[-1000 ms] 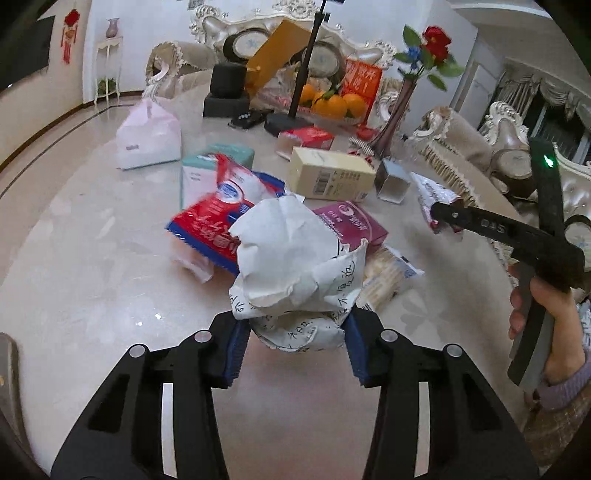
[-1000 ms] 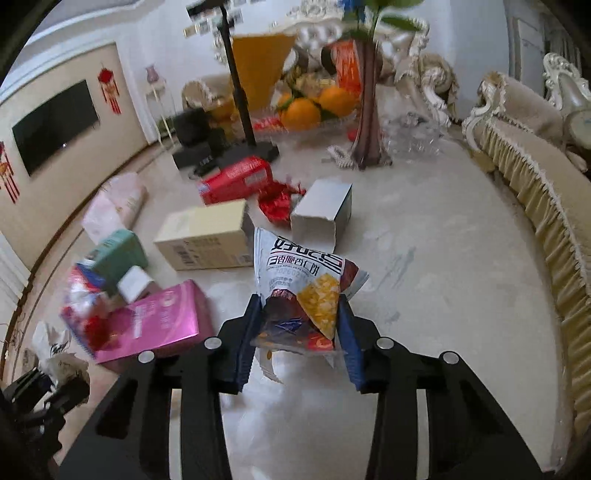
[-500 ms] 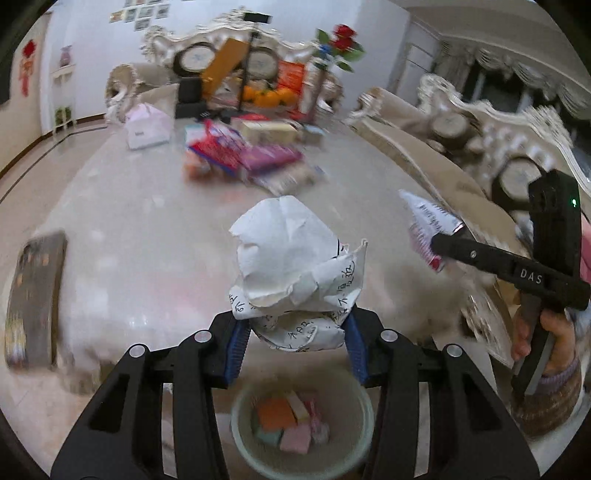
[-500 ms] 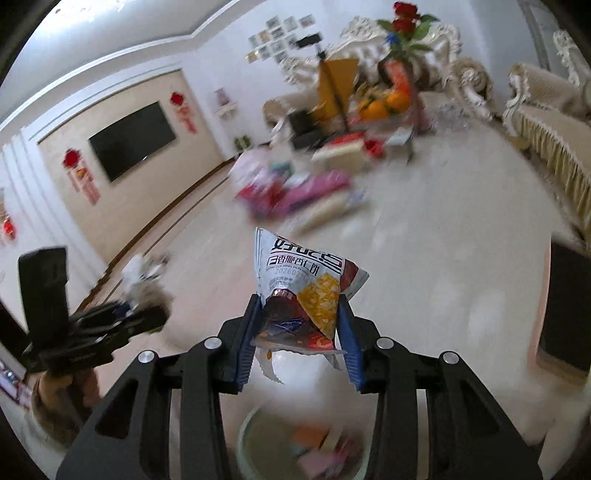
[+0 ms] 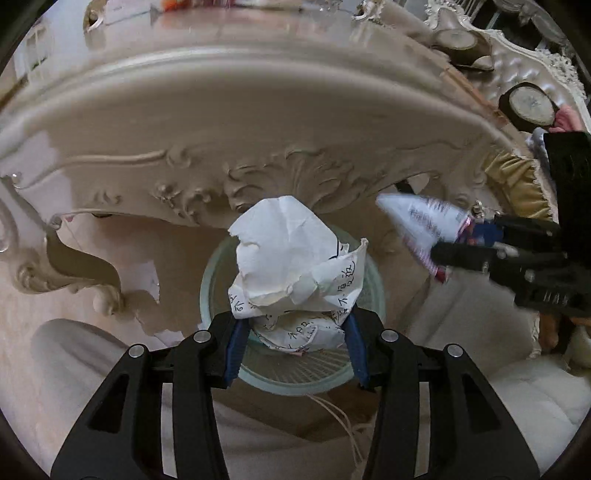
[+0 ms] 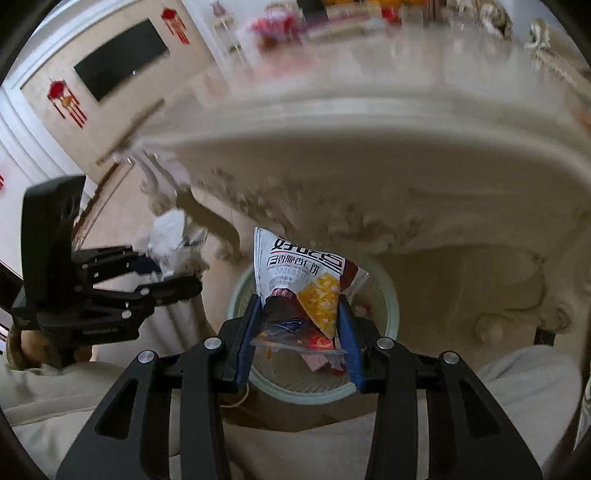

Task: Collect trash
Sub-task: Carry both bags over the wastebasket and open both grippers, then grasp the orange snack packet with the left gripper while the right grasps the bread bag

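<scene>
The left hand-held gripper [image 5: 291, 328] is clamped on a crumpled paper [image 5: 291, 266]; the right hand-held gripper [image 6: 301, 332] grips a snack wrapper [image 6: 303, 284]. Both hang directly above the pale green bin [image 5: 373, 295] below the bench [image 5: 258, 122] edge. Disposal step in hand; next, each must release squarely over the opening.

Crumpled paper [image 5: 291, 266] hides most of bin [image 5: 295, 380].

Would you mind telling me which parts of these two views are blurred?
Left wrist view: crumpled paper sharp, snack wrapper in the right gripper smeared. Right wrist view: snack wrapper sharp, tabletop clutter and table edge motion-blurred. Both bend straight lines.
</scene>
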`<state>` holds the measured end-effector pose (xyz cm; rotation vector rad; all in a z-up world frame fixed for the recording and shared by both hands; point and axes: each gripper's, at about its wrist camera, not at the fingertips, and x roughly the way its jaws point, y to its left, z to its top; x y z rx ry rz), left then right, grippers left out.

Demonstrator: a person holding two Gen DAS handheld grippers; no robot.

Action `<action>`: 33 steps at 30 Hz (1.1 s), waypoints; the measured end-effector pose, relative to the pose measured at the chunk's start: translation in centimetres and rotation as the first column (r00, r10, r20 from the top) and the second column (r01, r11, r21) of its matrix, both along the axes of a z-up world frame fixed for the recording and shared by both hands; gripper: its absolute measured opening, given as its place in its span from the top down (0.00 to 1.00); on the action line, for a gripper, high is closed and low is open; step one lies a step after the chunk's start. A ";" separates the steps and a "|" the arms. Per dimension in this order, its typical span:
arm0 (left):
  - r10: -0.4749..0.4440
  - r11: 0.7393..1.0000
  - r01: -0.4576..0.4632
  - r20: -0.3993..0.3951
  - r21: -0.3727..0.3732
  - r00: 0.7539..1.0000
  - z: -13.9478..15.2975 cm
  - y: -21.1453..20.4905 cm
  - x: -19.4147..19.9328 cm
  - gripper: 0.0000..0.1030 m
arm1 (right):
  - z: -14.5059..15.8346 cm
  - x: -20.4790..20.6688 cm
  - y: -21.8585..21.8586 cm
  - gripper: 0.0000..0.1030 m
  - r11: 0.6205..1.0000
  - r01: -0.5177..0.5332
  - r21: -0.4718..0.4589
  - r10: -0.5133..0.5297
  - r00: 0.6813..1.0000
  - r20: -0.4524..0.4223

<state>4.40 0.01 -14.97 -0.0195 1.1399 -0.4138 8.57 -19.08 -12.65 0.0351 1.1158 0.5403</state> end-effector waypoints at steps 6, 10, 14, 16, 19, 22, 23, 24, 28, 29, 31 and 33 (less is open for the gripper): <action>0.020 1.000 -0.020 -0.041 -0.005 0.999 -1.9 -0.2 1.6 0.24 | -2.5 0.3 1.9 0.36 0.995 -0.037 -0.090 0.037 0.999 -0.007; 0.039 0.998 -0.038 -0.011 0.055 0.999 -2.7 0.1 1.6 0.18 | -2.6 -0.2 2.1 0.35 0.992 -0.032 -0.125 0.035 0.999 0.017; 0.048 0.999 -0.048 0.001 0.003 0.999 -1.2 1.1 0.8 0.18 | -0.9 -1.1 1.5 0.35 0.995 -0.025 -0.092 0.027 0.999 0.026; 0.029 0.998 -0.027 0.035 -0.054 0.999 1.2 1.5 -0.1 0.18 | 1.3 -1.5 1.1 0.35 0.999 -0.024 -0.035 0.026 0.998 0.063; 0.015 0.996 -0.001 0.155 -0.089 0.988 6.3 2.1 -0.5 0.18 | 5.6 -1.6 0.5 0.34 1.000 -0.003 0.018 0.000 0.983 0.184; 0.036 0.997 -0.011 0.318 -0.081 0.948 11.3 3.4 0.8 0.18 | 9.6 0.3 0.2 0.23 0.997 0.072 0.017 -0.074 0.941 0.331; 0.048 0.997 -0.021 0.362 -0.077 0.931 12.7 3.8 1.8 0.18 | 10.3 1.2 0.1 0.23 0.995 0.094 0.014 -0.093 0.929 0.358; 0.063 0.997 -0.040 0.395 -0.066 0.917 13.6 4.2 3.0 0.18 | 11.2 2.8 0.4 0.23 0.992 0.127 0.009 -0.121 0.913 0.389; 0.187 0.982 -0.187 0.419 -0.042 0.888 15.4 6.2 11.0 0.18 | 12.1 8.5 2.2 0.23 0.977 0.213 -0.017 -0.184 0.881 0.436; 0.231 0.972 -0.232 0.400 -0.047 0.887 15.3 6.9 13.1 0.18 | 11.9 10.3 3.0 0.22 0.971 0.236 -0.035 -0.198 0.878 0.435; 0.285 0.957 -0.287 0.382 -0.053 0.879 15.0 7.7 15.7 0.18 | 11.3 13.2 4.2 0.22 0.964 0.257 -0.062 -0.208 0.883 0.420; 0.309 0.948 -0.313 0.373 -0.051 0.875 14.9 8.0 17.2 0.18 | 10.5 15.8 5.2 0.22 0.951 0.293 -0.103 -0.228 0.883 0.410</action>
